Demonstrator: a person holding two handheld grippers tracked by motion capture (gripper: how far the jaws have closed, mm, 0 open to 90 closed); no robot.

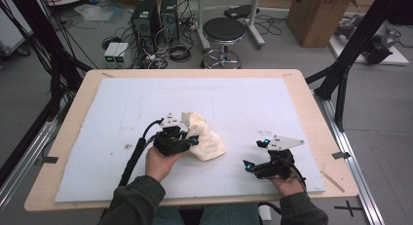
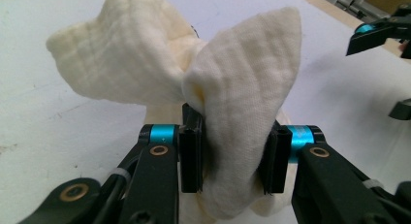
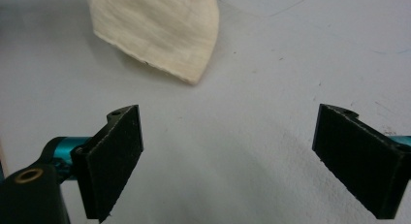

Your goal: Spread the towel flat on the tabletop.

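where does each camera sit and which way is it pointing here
High view: above the person's side, looking forward and down on the table; shows both forearms, left gripper, right gripper.
Left gripper view: rides the left gripper, looking along its jaws shut on the cloth; right gripper farther off.
Right gripper view: rides the right gripper, looking down at the mat past open jaws.
Shared: all three show the cloth.
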